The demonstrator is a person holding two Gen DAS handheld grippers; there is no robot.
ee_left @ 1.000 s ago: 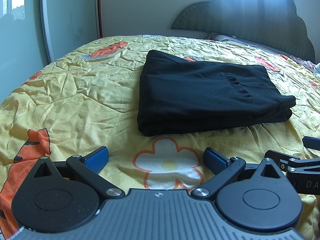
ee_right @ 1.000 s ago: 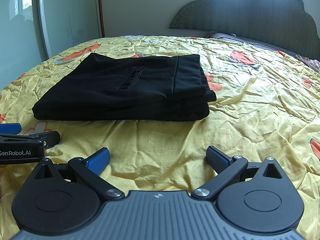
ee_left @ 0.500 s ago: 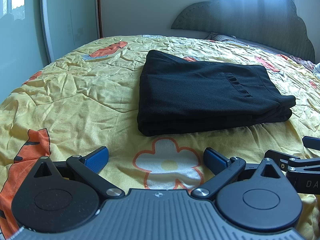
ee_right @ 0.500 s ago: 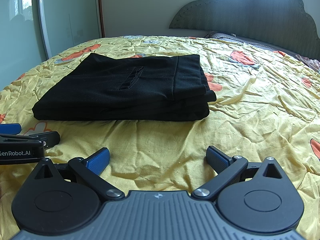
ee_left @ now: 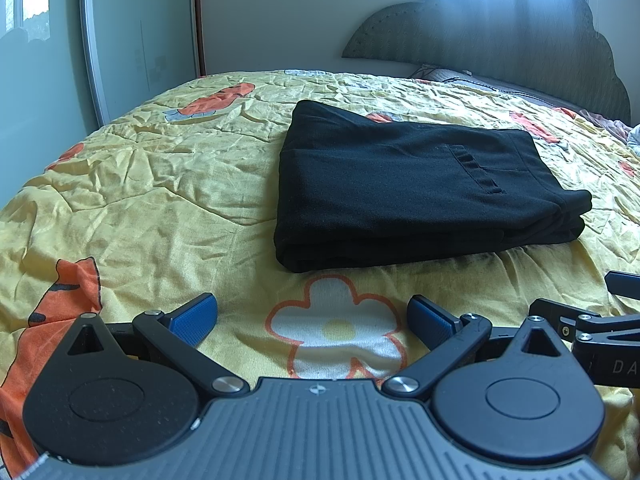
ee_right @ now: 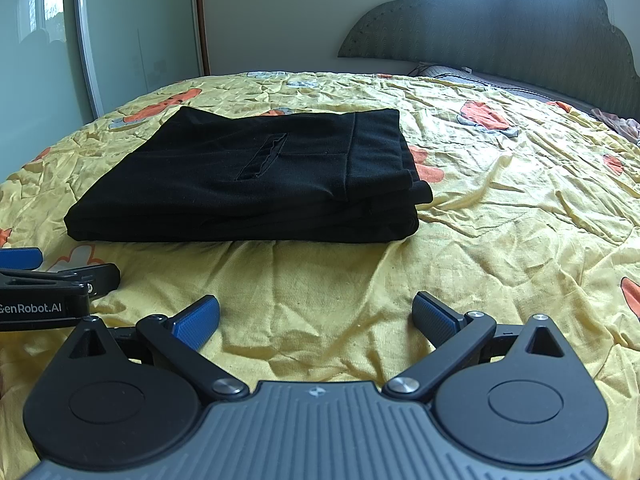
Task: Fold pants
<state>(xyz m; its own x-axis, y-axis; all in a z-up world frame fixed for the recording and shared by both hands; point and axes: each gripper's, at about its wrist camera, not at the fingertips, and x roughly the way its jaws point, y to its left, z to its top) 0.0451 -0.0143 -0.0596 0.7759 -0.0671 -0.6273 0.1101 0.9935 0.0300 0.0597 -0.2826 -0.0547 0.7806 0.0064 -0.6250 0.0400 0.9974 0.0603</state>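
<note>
On the yellow bedspread [ee_left: 160, 200], folded black pants [ee_left: 420, 200], both tongs [ee_left: 312, 316] [ee_right: 316, 316] spread wide, empty.

Pants [ee_left: 404, 184]: plain black. Bedspread [ee_left: 160, 184]: yellow, orange motifs, white flower with orange outline and yellow centre. Headboard [ee_right: 500, 32]: grey-green, fine chevron texture. Left gripper [ee_left: 312, 318], right gripper [ee_right: 316, 316]: black bodies, blue finger pads, grey ribbed housing.

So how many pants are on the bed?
1. The black pants lie folded in a flat stack on the yellow bedspread, ahead of both open grippers. None seems hidden.
</note>
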